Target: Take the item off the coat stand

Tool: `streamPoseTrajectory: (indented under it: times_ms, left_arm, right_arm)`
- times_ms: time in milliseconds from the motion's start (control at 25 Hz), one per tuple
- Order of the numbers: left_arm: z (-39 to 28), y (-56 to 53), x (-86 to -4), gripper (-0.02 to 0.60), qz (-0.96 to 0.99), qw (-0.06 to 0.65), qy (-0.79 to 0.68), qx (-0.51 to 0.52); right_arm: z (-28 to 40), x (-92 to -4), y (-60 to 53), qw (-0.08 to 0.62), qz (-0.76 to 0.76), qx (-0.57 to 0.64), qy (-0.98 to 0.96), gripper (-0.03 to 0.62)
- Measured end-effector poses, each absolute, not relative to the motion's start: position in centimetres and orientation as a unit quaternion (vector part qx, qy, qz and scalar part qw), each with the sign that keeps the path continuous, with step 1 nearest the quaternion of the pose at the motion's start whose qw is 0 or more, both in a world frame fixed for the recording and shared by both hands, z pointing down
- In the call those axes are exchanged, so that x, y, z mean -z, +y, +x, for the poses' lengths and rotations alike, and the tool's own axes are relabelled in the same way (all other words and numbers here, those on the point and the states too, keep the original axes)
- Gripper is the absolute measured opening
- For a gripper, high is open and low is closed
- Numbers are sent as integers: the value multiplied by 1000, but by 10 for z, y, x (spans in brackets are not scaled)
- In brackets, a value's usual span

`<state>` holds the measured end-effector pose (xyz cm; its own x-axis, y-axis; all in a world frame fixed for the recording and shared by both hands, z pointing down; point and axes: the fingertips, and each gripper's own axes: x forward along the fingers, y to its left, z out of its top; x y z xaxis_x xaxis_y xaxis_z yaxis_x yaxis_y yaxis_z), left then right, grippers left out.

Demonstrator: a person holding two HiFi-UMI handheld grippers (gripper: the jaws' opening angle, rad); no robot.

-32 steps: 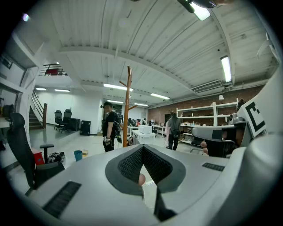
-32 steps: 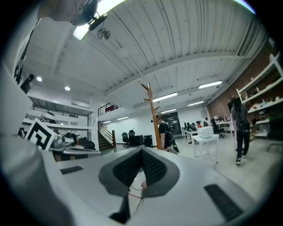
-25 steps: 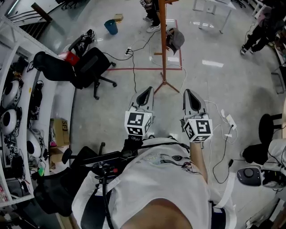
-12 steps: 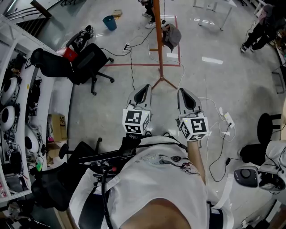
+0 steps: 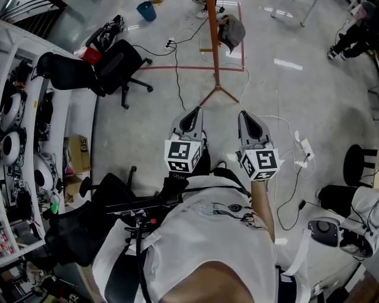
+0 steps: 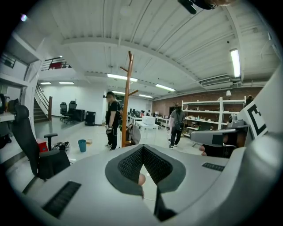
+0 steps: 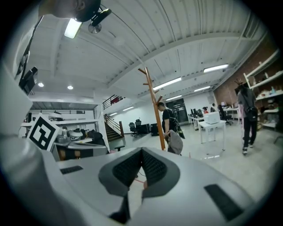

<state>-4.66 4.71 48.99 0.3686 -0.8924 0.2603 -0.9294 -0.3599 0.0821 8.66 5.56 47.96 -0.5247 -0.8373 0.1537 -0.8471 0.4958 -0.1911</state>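
The wooden coat stand [image 5: 214, 41] rises from the floor ahead of me, its feet spread inside a red taped square. A grey item [image 5: 231, 31] hangs low on its right side. Both gripper views show the coat stand [image 6: 127, 97] [image 7: 154, 106] far off, with the grey item [image 6: 134, 133] [image 7: 175, 142] by its pole. My left gripper [image 5: 192, 113] [image 6: 142, 148] and right gripper [image 5: 246, 116] [image 7: 141, 150] are held side by side, well short of the stand. Both point toward it, with the jaws closed and nothing between them.
A person [image 6: 112, 120] stands just behind the stand. Two black office chairs [image 5: 112, 74] sit to the left, next to white shelving [image 5: 18, 136]. Cables and a power strip [image 5: 303, 148] lie on the floor to the right, near a black stool [image 5: 359, 163]. A blue bin [image 5: 145, 9] is far left.
Both grippers have sunk a little and stay shut. In the head view the stand and chairs have slid toward the top edge.
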Motion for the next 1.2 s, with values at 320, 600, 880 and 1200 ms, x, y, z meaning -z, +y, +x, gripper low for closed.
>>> streamPoseTrajectory:
  times_ms: [320,600,880,1200]
  left_arm:
    - [-58,-28,-487,2,839,111,-528,-74]
    - [-78,-101,-481,3,851,104,-510,-77]
    - [-105,-146,-492,3,848,122,-509,-82]
    - [-105,-174,-503,2,849,132,-504,-90]
  right_arm:
    - [67,-482,-11,29,505,-118,-854,5]
    - [40,-475,-84,28,510,-112,-853,5]
    - [19,-491,-137,45,512,-129,-848,5]
    - [21,-504,-168,64,508,-141,-847,5]
